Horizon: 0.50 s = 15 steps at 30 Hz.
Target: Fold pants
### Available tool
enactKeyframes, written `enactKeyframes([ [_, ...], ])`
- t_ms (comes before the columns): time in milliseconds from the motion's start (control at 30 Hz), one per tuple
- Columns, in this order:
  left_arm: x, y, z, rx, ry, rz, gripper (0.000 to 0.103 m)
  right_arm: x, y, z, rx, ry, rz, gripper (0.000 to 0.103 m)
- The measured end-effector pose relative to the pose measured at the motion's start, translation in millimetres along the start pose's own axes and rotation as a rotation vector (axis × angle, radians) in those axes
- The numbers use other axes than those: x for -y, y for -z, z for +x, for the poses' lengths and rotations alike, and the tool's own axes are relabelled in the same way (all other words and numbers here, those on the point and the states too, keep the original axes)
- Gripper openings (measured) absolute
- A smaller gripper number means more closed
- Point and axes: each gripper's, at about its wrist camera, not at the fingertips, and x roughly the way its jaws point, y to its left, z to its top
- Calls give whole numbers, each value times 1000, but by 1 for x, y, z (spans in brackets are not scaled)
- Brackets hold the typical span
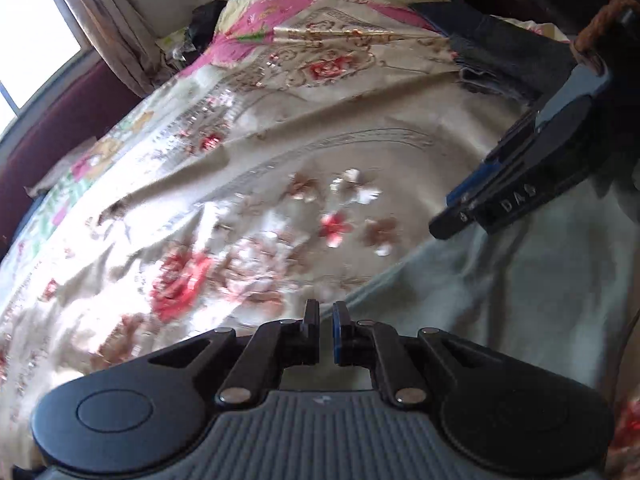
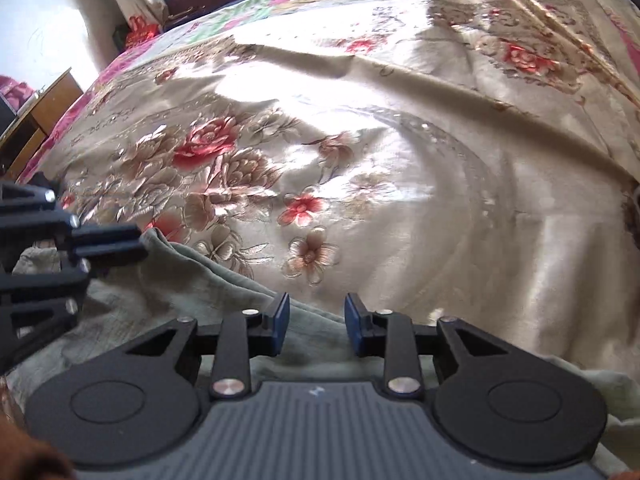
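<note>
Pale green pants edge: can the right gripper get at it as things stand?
Probably yes. The right gripper stands open right over the edge of the pale green pants, and nothing lies between them. The left gripper sits off to the side, clear of that stretch on the floral bedspread.

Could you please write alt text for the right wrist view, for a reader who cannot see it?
The right hand-held gripper hangs with open jaws over the edge of pale green pants lying on a floral bedspread. The left hand-held gripper enters from the left edge, over the same pants.
</note>
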Motion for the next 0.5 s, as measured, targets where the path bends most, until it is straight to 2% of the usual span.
enactKeyframes([
  [133,33,7,36,-135,120,-97,25,46,26,-26,-46,117,82,32],
  [167,42,10,43,-163,116,-113,24,55,31,-29,-63,151,91,32],
  [300,54,1,41,-178,82,-96,24,91,47,-39,-89,216,167,32],
  [367,55,-6,38,-194,87,-101,24,97,51,-45,-76,224,196,32],
  [500,71,-26,25,-172,79,-71,25,106,60,-58,-63,271,211,32],
])
